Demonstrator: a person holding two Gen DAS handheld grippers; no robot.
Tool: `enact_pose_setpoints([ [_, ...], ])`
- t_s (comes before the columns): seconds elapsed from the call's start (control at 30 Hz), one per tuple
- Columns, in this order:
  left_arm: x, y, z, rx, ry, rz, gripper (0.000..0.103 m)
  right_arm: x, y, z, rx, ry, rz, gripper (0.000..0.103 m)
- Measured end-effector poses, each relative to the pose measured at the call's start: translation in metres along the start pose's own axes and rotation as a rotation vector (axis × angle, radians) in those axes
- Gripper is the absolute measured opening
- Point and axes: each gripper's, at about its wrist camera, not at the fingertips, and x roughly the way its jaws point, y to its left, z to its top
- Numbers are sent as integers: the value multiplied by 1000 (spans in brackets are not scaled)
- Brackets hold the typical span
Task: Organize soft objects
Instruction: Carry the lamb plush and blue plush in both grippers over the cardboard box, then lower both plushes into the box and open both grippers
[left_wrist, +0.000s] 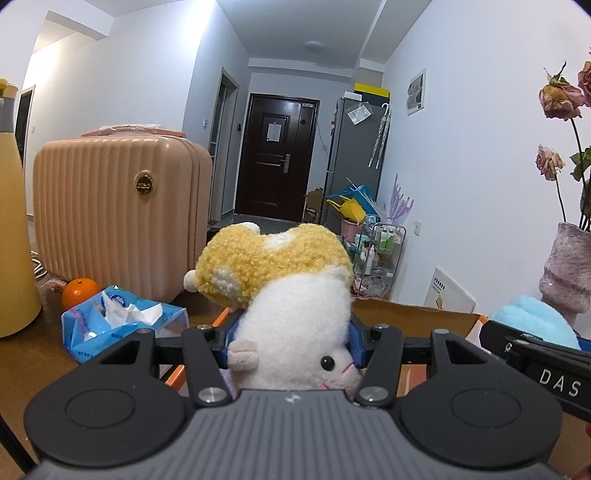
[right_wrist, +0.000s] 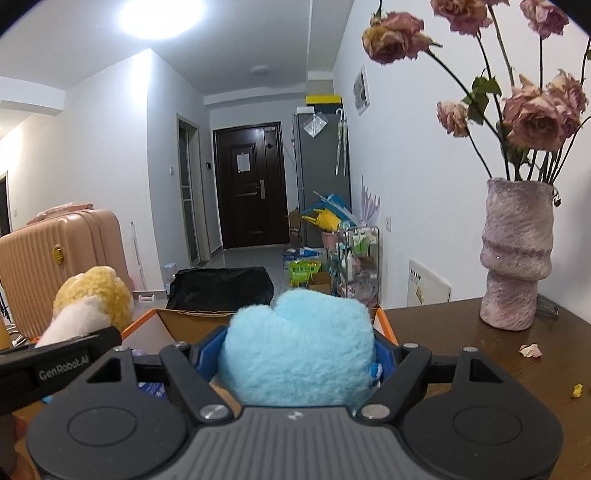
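So the hamster plush (left_wrist: 291, 317) is pinched in my left fingers (left_wrist: 236, 332), blue plush (right_wrist: 299, 343) in my right ones (right_wrist: 207, 350). Cardboard box (right_wrist: 192, 317) sits just past both, lower centre; right is closer.

1. You work under cool, even indoor light.
2. A ceiling lamp (right_wrist: 160, 14) blows out to white glare in your right view.
3. Fisheye bending curves walls; corners go black.
4. Both views stay fairly sharp.
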Motion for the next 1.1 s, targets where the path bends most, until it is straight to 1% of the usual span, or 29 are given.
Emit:
enact_pose_setpoints([
  [0.13,13,-1,3,0,3,4,56,15,3,2,-12,26,-7,77],
  [0.23,21,-1,5,7,8,10,56,27,5,0,-13,70,0,77],
  [0.33,29,-2,5,20,14,15,56,36,6,-1,-11,93,-3,77],
  [0.6,44,-7,0,76,27,25,56,46,12,-13,-27,105,5,77],
  [0.8,48,-6,-6,94,35,43,56,44,11,-22,-18,93,-9,77],
  [1.03,48,-6,-7,98,33,48,56,46,5,-23,4,93,-8,77],
  [1.1,48,-6,-8,96,34,50,58,47,5,-23,5,94,-4,79],
])
